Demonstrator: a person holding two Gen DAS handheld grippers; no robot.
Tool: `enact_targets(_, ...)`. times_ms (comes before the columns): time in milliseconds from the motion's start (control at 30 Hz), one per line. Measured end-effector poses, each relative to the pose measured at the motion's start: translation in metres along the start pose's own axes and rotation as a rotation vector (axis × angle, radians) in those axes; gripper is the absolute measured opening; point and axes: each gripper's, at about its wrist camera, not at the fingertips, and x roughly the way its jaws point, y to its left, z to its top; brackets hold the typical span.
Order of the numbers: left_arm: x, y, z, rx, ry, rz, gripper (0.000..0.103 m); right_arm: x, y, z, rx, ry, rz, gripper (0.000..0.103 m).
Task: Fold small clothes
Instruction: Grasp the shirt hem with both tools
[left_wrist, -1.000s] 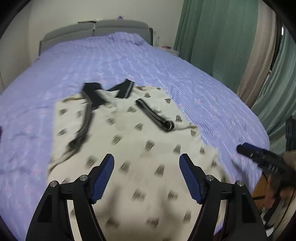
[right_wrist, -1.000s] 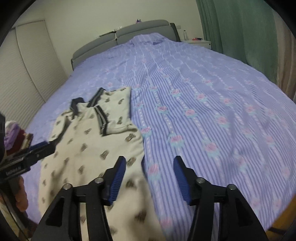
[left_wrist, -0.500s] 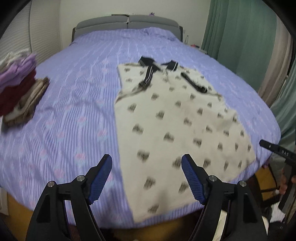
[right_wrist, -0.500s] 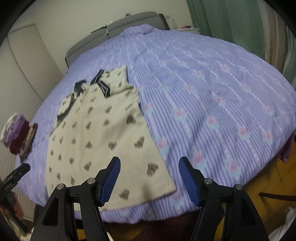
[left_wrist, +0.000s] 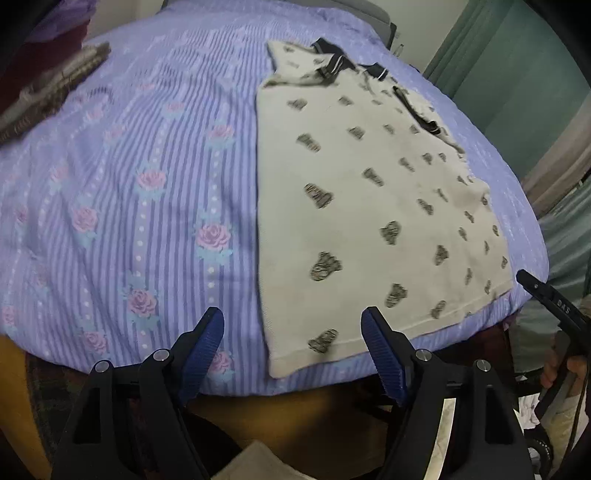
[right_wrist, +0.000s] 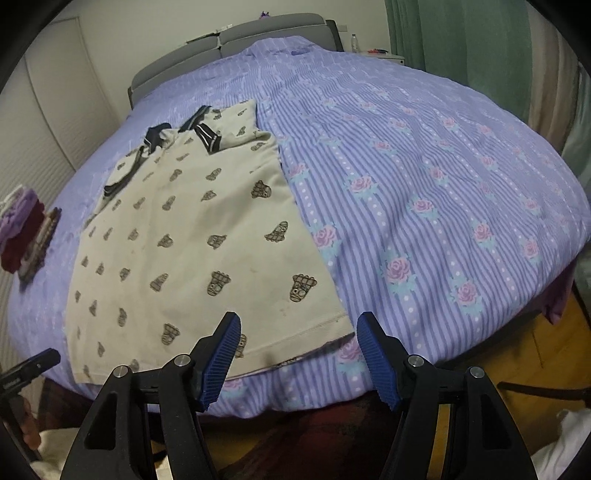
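Observation:
A cream polo shirt (left_wrist: 373, 206) with dark printed motifs and a black collar lies flat on the purple striped bedspread, hem at the near bed edge, collar far. It also shows in the right wrist view (right_wrist: 192, 236). My left gripper (left_wrist: 293, 332) is open and empty, hovering just off the bed edge by the shirt's near left hem corner. My right gripper (right_wrist: 297, 336) is open and empty, just off the edge by the shirt's near right hem corner. Each gripper shows at the edge of the other's view.
The purple floral bedspread (right_wrist: 424, 192) covers the whole bed. A stack of folded clothes (right_wrist: 24, 229) sits at the left side of the bed, also in the left wrist view (left_wrist: 44, 81). Green curtains (right_wrist: 461, 33) hang at the right. A grey headboard (right_wrist: 236, 33) stands at the far end.
Both grippers have pulled back from above the shirt to just beyond the near bed edge. The shirt now lies spread flat. Both stay open.

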Motion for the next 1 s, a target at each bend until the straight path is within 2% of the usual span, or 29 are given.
enact_targets(100, 0.012, 0.006, 0.0, -0.017, 0.032, -0.031, 0.073, 0.005, 0.004, -0.002, -0.025, 0.008, -0.011, 0.066)
enact_targets(133, 0.016, 0.007, 0.0, -0.023, 0.041, -0.021, 0.068, 0.007, 0.004, -0.003, -0.031, 0.014, -0.015, 0.066)
enact_targets(267, 0.025, 0.003, -0.002, -0.013, 0.072, -0.016, 0.062, 0.012, -0.001, -0.002, -0.023, 0.018, -0.042, 0.066)
enact_targets(533, 0.037, -0.004, -0.003, 0.023, 0.088, -0.015, 0.064, 0.029, -0.015, -0.001, -0.001, 0.028, -0.026, 0.063)
enact_targets(700, 0.041, -0.008, -0.004, 0.035, 0.079, -0.011, 0.064, 0.045, -0.018, 0.0, -0.015, 0.041, -0.033, 0.054)
enact_targets(767, 0.039, -0.007, -0.004, 0.03, 0.077, -0.015, 0.056, 0.046, -0.019, -0.001, -0.011, 0.044, -0.024, 0.035)
enact_targets(833, 0.036, -0.006, -0.005, 0.026, 0.076, -0.03, 0.037, 0.043, -0.018, -0.003, -0.02, 0.056, -0.005, 0.02)
enact_targets(867, 0.034, -0.006, -0.005, 0.026, 0.078, -0.038, 0.034, 0.041, -0.016, -0.003, -0.02, 0.061, 0.009, 0.011)
enact_targets(1000, 0.025, -0.004, -0.006, 0.032, 0.063, -0.067, 0.011, 0.03, -0.01, -0.003, -0.029, 0.072, 0.052, 0.007)
